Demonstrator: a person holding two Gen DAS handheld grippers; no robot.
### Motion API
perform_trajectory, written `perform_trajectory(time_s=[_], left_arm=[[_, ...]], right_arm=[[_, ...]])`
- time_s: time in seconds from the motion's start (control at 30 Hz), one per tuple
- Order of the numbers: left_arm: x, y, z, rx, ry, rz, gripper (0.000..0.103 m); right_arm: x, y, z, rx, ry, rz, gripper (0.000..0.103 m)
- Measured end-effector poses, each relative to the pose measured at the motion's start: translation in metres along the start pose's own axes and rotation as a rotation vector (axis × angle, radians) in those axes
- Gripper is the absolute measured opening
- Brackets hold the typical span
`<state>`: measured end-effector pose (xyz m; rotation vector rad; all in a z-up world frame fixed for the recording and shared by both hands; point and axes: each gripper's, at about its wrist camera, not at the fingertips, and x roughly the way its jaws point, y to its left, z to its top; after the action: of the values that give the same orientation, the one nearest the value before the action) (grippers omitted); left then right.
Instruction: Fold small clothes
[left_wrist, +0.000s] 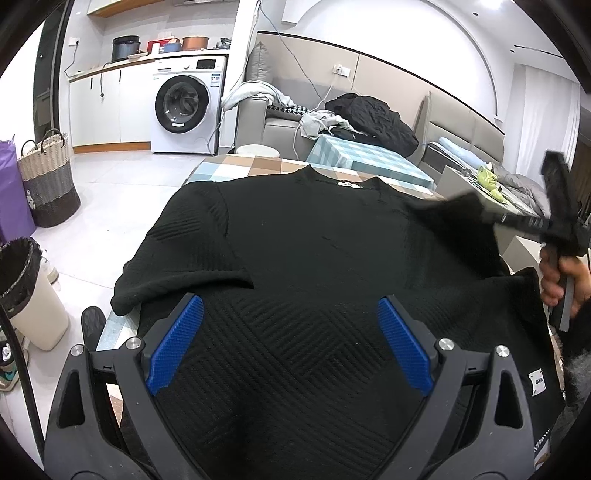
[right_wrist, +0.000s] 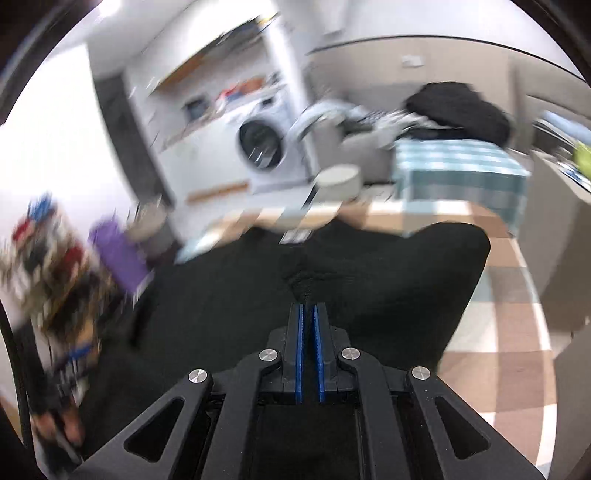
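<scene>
1. Black top (left_wrist: 314, 251): spread flat across my desk (left_wrist: 236, 166).
2. Left gripper (left_wrist: 290, 345): jaws wide, empty.
3. Right gripper (right_wrist: 307, 314): jaws closed, seemingly pinching the blurred right sleeve (right_wrist: 436, 266).
4. Risk: thin pinch slips, fold skews.

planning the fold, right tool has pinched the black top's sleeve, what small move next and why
Probably carry the right tool, shut on the sleeve, across toward the black top's middle. The body lies flat on the table, and the left tool hangs open over the hem.
</scene>
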<state>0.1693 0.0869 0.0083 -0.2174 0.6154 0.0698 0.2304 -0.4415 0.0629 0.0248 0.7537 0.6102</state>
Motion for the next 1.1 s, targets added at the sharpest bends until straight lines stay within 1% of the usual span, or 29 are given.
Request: perform_trajectory(time_s=[0.03, 0.07, 0.1, 0.13, 0.17, 0.2, 0.23, 0.27, 0.33, 0.4, 0.43, 0.47, 0.53, 0.57, 0.63, 0.7, 0.73, 0.77, 0.83, 0.87, 0.93, 0.97, 1.0, 1.03, 1.07, 1.1], left_arm=[[0.000, 0.000, 0.000, 0.000, 0.000, 0.003, 0.095], [0.000, 0.001, 0.000, -0.001, 0.001, 0.003, 0.095], [0.000, 0.001, 0.000, -0.002, 0.001, 0.004, 0.095], [0.000, 0.002, 0.000, -0.007, 0.001, 0.009, 0.095], [0.000, 0.002, 0.001, -0.009, 0.001, 0.009, 0.095], [0.001, 0.003, 0.001, -0.013, 0.003, 0.008, 0.095], [0.001, 0.005, 0.001, -0.018, 0.004, 0.009, 0.095], [0.001, 0.006, 0.001, -0.023, 0.005, 0.011, 0.095], [0.001, 0.009, 0.002, -0.036, 0.006, 0.010, 0.095], [0.002, 0.012, 0.003, -0.048, 0.009, 0.007, 0.095], [0.002, 0.015, 0.003, -0.057, 0.011, 0.007, 0.095], [0.003, 0.019, 0.004, -0.076, 0.021, 0.002, 0.095], [0.004, 0.029, 0.007, -0.128, 0.037, -0.022, 0.095], [0.003, 0.036, 0.010, -0.161, 0.039, -0.030, 0.095], [0.002, 0.049, 0.015, -0.204, 0.038, -0.023, 0.095], [0.000, 0.065, 0.019, -0.248, 0.030, 0.004, 0.095], [-0.001, 0.074, 0.021, -0.272, 0.025, 0.018, 0.095], [-0.002, 0.084, 0.023, -0.300, 0.024, 0.039, 0.095], [-0.002, 0.101, 0.026, -0.343, 0.043, 0.078, 0.094], [0.000, 0.109, 0.027, -0.357, 0.056, 0.088, 0.093], [0.002, 0.123, 0.027, -0.381, 0.083, 0.088, 0.085], [0.004, 0.130, 0.025, -0.403, 0.106, 0.096, 0.084], [0.004, 0.136, 0.022, -0.418, 0.120, 0.094, 0.079], [0.005, 0.142, 0.020, -0.441, 0.137, 0.077, 0.072], [0.009, 0.148, 0.016, -0.475, 0.162, 0.045, 0.069], [0.010, 0.152, 0.014, -0.493, 0.177, 0.035, 0.064]], right_arm=[[0.009, 0.007, -0.005, -0.033, 0.061, -0.021, 0.006], [0.014, 0.009, -0.008, -0.044, 0.082, -0.035, 0.006], [0.021, 0.011, -0.012, -0.054, 0.125, -0.035, 0.006], [0.030, 0.011, -0.017, -0.050, 0.194, -0.036, 0.012], [0.035, 0.011, -0.024, -0.044, 0.239, -0.056, 0.020], [0.040, 0.009, -0.030, -0.042, 0.293, -0.074, 0.026], [0.043, 0.006, -0.034, -0.034, 0.337, -0.081, 0.034], [0.044, 0.003, -0.038, -0.029, 0.349, -0.079, 0.038], [0.036, 0.003, -0.047, -0.010, 0.336, -0.072, 0.039], [0.024, 0.000, -0.052, 0.031, 0.285, -0.066, 0.039], [0.022, -0.002, -0.054, 0.051, 0.266, -0.073, 0.040], [0.020, -0.005, -0.058, 0.069, 0.252, -0.104, 0.040], [0.027, -0.010, -0.060, 0.068, 0.286, -0.182, 0.040], [0.029, -0.012, -0.063, 0.082, 0.307, -0.204, 0.040], [0.021, -0.011, -0.064, 0.122, 0.281, -0.191, 0.040], [0.004, -0.010, -0.063, 0.145, 0.232, -0.179, 0.046], [-0.007, -0.007, -0.064, 0.162, 0.199, -0.174, 0.054], [-0.020, -0.004, -0.066, 0.173, 0.170, -0.161, 0.058], [-0.040, 0.004, -0.069, 0.185, 0.120, -0.145, 0.061], [-0.049, 0.008, -0.070, 0.188, 0.099, -0.140, 0.066], [-0.070, 0.009, -0.075, 0.218, 0.049, -0.135, 0.071], [-0.078, 0.009, -0.079, 0.241, 0.034, -0.122, 0.073], [-0.083, 0.010, -0.082, 0.254, 0.041, -0.109, 0.074], [-0.086, 0.011, -0.086, 0.260, 0.052, -0.099, 0.075], [-0.088, 0.011, -0.091, 0.262, 0.062, -0.093, 0.075], [-0.088, 0.011, -0.095, 0.260, 0.069, -0.090, 0.075]])
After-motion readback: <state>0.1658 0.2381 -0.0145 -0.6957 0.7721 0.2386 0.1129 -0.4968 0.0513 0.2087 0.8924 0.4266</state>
